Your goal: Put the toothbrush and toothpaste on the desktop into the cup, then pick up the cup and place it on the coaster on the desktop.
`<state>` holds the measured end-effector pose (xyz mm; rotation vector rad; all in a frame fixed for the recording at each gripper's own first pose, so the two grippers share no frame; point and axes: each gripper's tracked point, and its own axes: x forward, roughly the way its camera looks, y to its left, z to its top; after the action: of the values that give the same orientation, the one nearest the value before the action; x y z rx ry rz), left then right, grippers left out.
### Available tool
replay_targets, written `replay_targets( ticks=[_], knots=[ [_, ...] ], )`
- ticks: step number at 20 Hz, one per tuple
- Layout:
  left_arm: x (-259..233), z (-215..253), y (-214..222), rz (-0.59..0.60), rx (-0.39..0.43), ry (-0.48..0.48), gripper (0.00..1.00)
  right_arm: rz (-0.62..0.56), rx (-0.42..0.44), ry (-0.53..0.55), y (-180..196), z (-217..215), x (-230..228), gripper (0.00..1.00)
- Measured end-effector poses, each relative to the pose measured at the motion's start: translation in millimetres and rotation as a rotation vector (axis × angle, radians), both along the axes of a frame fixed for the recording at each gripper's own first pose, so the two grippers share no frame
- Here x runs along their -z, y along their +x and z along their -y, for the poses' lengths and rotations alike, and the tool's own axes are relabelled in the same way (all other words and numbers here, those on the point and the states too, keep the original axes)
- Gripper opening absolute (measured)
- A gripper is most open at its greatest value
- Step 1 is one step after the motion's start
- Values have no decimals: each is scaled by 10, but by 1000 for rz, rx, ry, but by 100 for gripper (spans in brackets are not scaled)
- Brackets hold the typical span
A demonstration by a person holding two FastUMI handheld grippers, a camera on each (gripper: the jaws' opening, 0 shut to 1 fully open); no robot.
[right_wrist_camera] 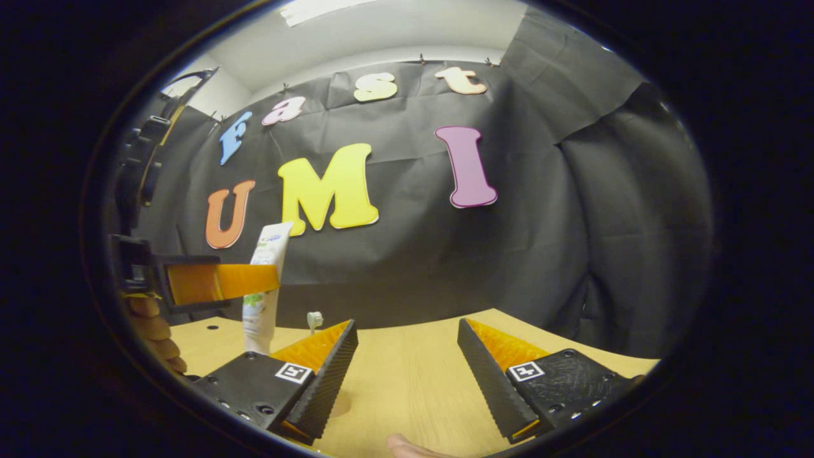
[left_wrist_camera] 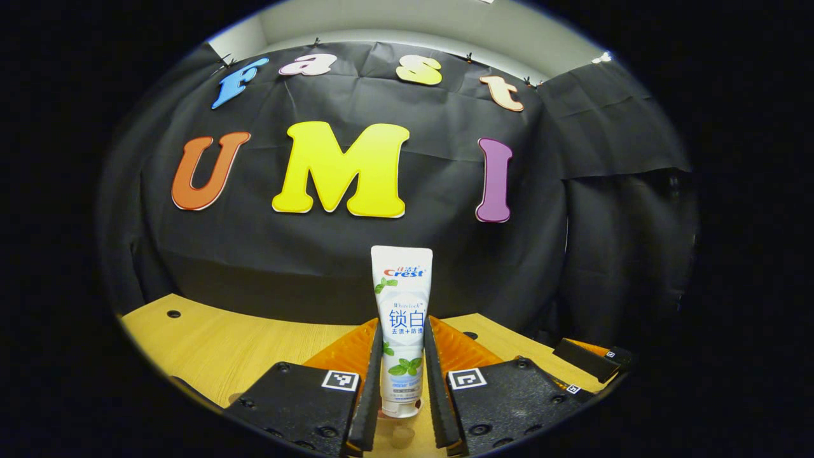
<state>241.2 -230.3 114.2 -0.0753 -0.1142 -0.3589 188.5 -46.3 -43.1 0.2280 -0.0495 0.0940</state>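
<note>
Where fingers (left_wrist_camera: pixel 372 381) clamp, toothpaste (left_wrist_camera: pixel 401 318) sides hidden.

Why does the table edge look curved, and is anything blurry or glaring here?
Left gripper view: fisheye lens bows the wooden table; toothpaste tube sharp, evenly lit. Right gripper view: same bowing, tube slightly soft near the edge, bright ceiling light glares at top.

Light wooden desktop (right_wrist_camera: pixel 407 375) with small dark holes; black cloth wall (right_wrist_camera: pixel 540 242) behind; pale ceiling (right_wrist_camera: pixel 381 32) above
</note>
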Motion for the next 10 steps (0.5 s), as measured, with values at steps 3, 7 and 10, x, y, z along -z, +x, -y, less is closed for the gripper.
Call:
replay_targets(
  ticks=[3, 7, 10],
  knots=[
    [173, -20, 139, -40, 2, -11, 37, 4, -2, -8, -3, -15, -3, 96],
    [401, -52, 298, -115, -19, 1, 37, 0, -9, -23, 1, -53, 9, 96],
    [461, -8, 276, -143, 1, 5, 37, -10, 3, -26, 21, -40, 45, 96]
  ],
)
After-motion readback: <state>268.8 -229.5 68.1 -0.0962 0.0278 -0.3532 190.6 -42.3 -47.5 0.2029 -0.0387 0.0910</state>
